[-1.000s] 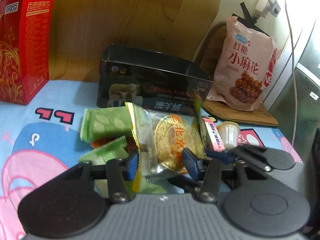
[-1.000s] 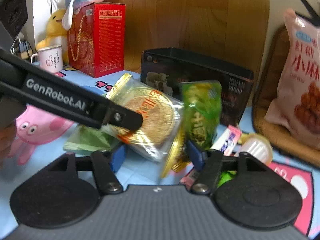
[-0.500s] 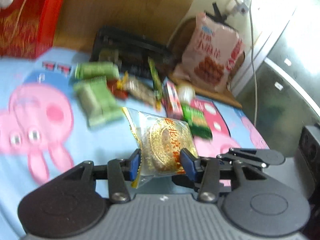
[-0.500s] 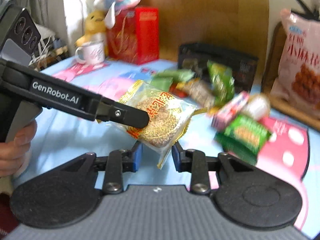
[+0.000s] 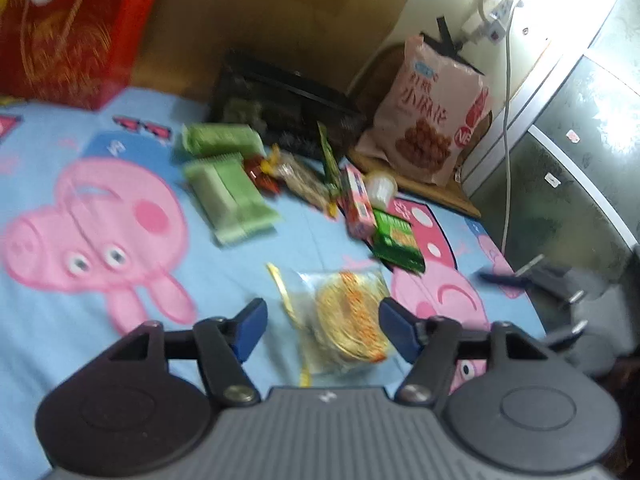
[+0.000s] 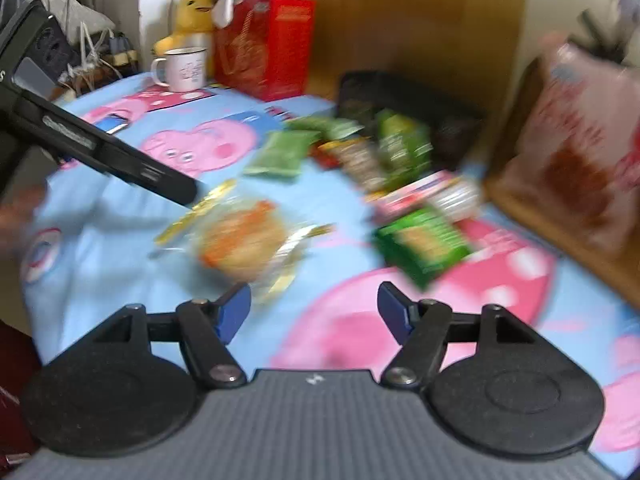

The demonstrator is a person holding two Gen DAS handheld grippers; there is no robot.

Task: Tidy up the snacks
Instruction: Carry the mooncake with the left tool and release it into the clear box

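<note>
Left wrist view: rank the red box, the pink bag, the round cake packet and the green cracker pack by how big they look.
1. Red box, though cut off by the frame.
2. Pink bag.
3. Cake packet, which is nearest the camera, so its rank is unsure.
4. Green pack.

Both views are smeared by motion. Ahead of the right gripper (image 6: 315, 304), the clear-wrapped round cake (image 6: 244, 240) is a yellow-orange blur, its print unreadable. Further ahead, the heap of snack packets (image 6: 368, 152) runs together; single wrappers cannot be told apart. The pink snack bag (image 6: 580, 148), ahead to the right, has illegible lettering. On the left edge, a hand (image 6: 18, 216) is cut off and blurred.

Between the left gripper's (image 5: 322, 318) fingers, the cake's (image 5: 348, 316) label is unreadable and its near end is hidden behind the gripper body. The red box (image 5: 76, 28), far ahead to the left, is cropped by the frame.
</note>
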